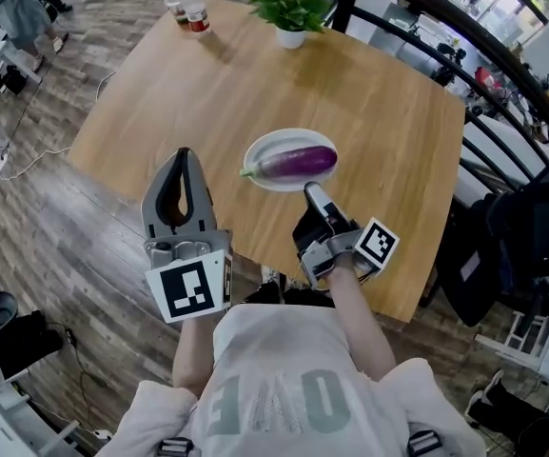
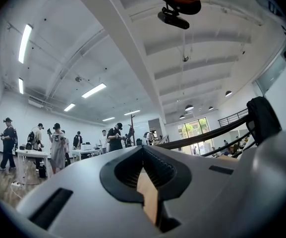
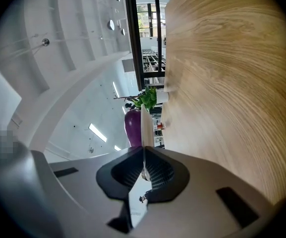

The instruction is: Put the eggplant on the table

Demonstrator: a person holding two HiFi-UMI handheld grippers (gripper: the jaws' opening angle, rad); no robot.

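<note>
While the eggplant (image 1: 298, 162) is lying on its side on the white plate (image 1: 263, 147), pretty much mid-frame on the wooden table (image 1: 160, 103), the right gripper (image 1: 310, 191) is right at the plate's lower right rim. Its own view shows the jaws pinched together on that thin rim. The left gripper (image 1: 184, 156) sits lower left by the table's edge, jaws closed on nothing. A potted plant (image 1: 288, 8) and a bottle (image 1: 196, 12) are up top.

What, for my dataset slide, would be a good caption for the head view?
Eggplant on a white plate on the wooden table; left gripper and right gripper, jaws shut, hold nothing.
</note>
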